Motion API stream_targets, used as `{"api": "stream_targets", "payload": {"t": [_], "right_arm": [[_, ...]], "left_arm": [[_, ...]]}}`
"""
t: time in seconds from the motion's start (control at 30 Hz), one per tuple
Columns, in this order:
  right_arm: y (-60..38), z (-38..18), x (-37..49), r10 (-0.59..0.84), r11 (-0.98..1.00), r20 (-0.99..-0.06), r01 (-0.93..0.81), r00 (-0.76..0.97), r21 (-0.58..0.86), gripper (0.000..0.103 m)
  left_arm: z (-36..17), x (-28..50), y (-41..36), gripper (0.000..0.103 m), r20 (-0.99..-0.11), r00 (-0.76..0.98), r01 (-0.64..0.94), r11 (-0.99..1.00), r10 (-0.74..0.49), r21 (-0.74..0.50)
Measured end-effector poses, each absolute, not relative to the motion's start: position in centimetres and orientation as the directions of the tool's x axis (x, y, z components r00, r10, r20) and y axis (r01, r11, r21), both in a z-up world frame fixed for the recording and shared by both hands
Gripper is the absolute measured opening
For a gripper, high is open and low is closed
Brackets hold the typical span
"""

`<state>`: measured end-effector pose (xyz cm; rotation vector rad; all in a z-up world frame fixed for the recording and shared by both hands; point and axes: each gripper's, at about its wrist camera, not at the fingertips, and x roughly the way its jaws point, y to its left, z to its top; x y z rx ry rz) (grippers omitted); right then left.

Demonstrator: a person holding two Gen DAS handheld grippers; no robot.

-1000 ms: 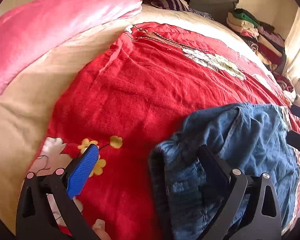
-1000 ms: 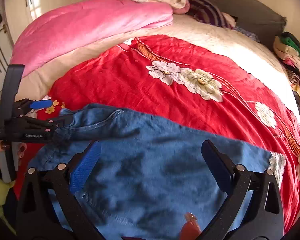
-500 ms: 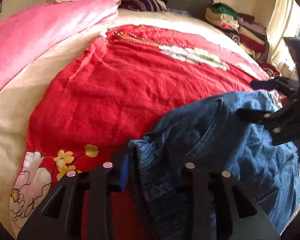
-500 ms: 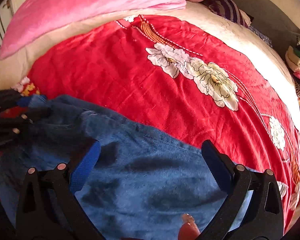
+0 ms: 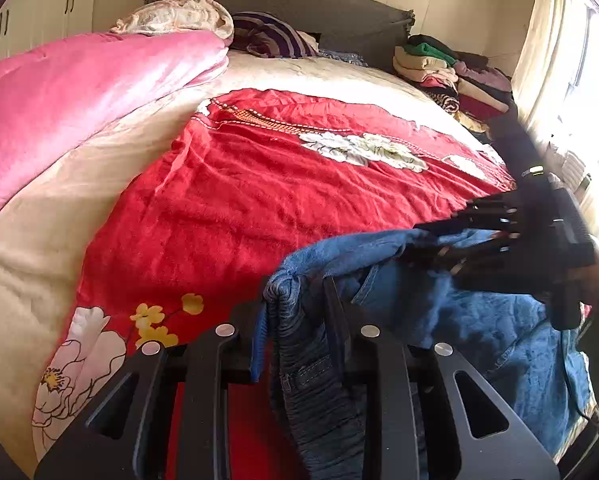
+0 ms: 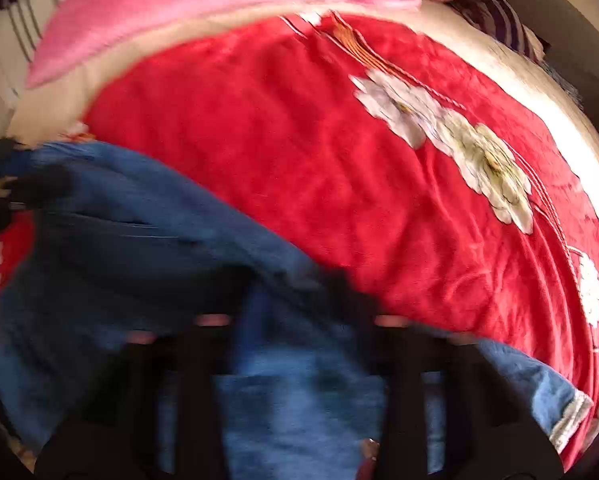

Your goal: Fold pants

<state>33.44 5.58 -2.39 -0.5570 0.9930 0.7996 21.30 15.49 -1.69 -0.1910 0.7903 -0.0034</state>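
Blue jeans (image 5: 479, 320) lie on the red flowered blanket (image 5: 259, 200) at the near side of the bed. My left gripper (image 5: 295, 304) is shut on a bunched edge of the jeans and holds it raised off the blanket. In the left wrist view my right gripper (image 5: 439, 236) is closed on the jeans' upper edge further right. The right wrist view is blurred; there the right gripper (image 6: 295, 292) is shut on the jeans (image 6: 139, 272), and the left gripper (image 6: 3, 192) shows dark at the far left.
A pink quilt (image 5: 79, 92) lies along the bed's left side. Pillows (image 5: 259, 32) lean against the grey headboard. A stack of folded clothes (image 5: 447, 76) sits at the far right corner. A bright window is on the right.
Both grippers have closed on the jeans' edge: the left half a second ago, the right just now. The edge has lifted off the blanket. The right wrist view is now motion-blurred.
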Motion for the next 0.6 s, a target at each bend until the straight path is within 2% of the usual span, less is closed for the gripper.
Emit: {"api": "stream_targets", "payload": {"t": [0.13, 0.43, 0.6], "right_arm": [[4.2, -0.5, 31.5, 0.371, 0.635, -0.852, -0.770, 0.370, -0.058, 0.004], [-0.6, 4.0, 24.9, 0.478, 0.697, -0.745, -0.717, 0.465, -0.001, 0.004], [-2.8, 5.3, 20.6, 0.528, 0.706, -0.697, -0.707, 0.484, 0.045, 0.004]], "left_arm": [[-1.3, 20.8, 15.9, 0.024, -0.692, 0.717, -0.073, 0.979, -0.081, -0.189], [1.7, 17.2, 13.3, 0.024, -0.617, 0.786, -0.033, 0.993, -0.047, -0.117], [2.5, 13.6, 11.9, 0.024, -0.582, 0.811, -0.018, 0.993, -0.055, -0.119]]}}
